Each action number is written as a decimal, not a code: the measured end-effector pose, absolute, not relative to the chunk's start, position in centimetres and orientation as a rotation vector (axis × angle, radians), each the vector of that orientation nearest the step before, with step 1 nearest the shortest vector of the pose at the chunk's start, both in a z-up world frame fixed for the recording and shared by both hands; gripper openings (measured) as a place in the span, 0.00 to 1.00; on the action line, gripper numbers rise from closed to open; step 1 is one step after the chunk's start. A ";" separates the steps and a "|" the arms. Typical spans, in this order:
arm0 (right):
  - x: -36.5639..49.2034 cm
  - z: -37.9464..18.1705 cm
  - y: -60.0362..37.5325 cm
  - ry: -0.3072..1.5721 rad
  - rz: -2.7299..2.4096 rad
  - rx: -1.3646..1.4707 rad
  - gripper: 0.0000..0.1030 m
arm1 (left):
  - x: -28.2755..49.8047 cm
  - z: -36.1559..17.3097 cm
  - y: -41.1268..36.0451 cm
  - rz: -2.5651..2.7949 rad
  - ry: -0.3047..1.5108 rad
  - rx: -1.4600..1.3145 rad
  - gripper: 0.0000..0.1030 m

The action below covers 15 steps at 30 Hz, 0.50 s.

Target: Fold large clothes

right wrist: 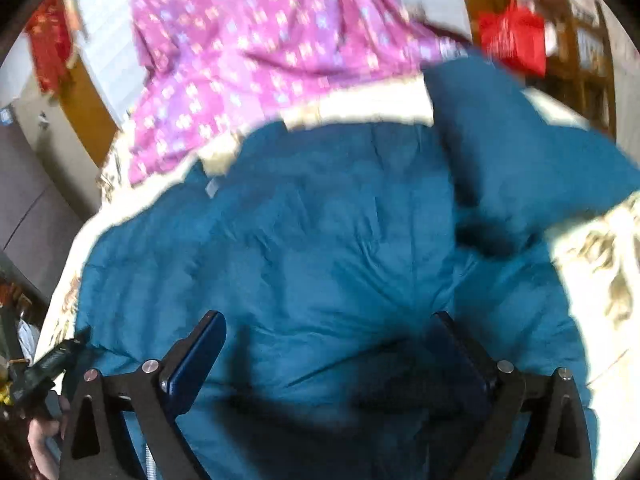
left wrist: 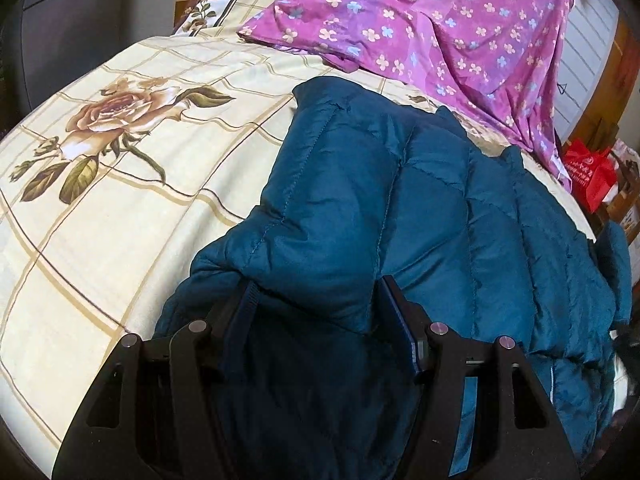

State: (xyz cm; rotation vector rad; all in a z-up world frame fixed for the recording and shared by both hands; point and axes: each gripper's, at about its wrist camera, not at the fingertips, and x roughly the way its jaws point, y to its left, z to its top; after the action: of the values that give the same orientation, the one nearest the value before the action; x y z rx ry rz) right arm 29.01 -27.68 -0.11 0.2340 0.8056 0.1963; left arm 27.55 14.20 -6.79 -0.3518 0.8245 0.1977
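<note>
1. On a bed (left wrist: 120,240) spread with a cream sheet printed with brown checks and roses, a teal quilted padded jacket (left wrist: 400,200) lies crumpled, running from the near edge toward the middle of the bed.
2. In the left wrist view, the left claw (left wrist: 316,312), black with blue pads, has a thick fold of the jacket bunched between its two fingers; the fabric fills the gap and presses against both pads, so the claw is clamped on the jacket at a middling width.
3. In the right wrist view, which is blurred, the right claw (right wrist: 332,344) stands wide above the jacket (right wrist: 320,220), its fingers set well apart with the teal fabric spread beneath and between them; no pad can be seen pinching the cloth.
4. A sleeve or flap of the jacket rises at the upper right of that view, folded over the body of the garment.
5. Beyond the jacket, a purple cloth with small pale flowers (left wrist: 440,28) lies rumpled at the far side of the bed, just apart from the jacket's upper edge.
6. A red bag (left wrist: 588,176) sits off the bed at the right, beside wooden furniture.
7. Part of a person's hand (right wrist: 40,440) shows at the lower left edge of the right wrist view.
</note>
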 end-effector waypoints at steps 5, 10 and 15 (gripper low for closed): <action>27.6 1.7 -24.9 0.694 0.330 0.170 0.98 | 27.6 -6.8 14.1 0.199 0.826 -0.350 0.60; 30.8 -3.3 -24.4 0.950 0.202 0.119 1.00 | 27.7 -6.8 14.1 0.202 0.829 -0.344 0.60; 29.9 -3.0 -22.1 0.930 0.126 -0.056 1.00 | 27.7 -6.9 14.1 0.203 0.830 -0.344 0.60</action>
State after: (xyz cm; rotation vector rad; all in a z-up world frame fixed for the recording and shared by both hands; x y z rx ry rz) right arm 29.87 -22.08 -2.96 -0.0556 0.9300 0.1257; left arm 27.67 14.12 -6.86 -0.3436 0.8297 0.2025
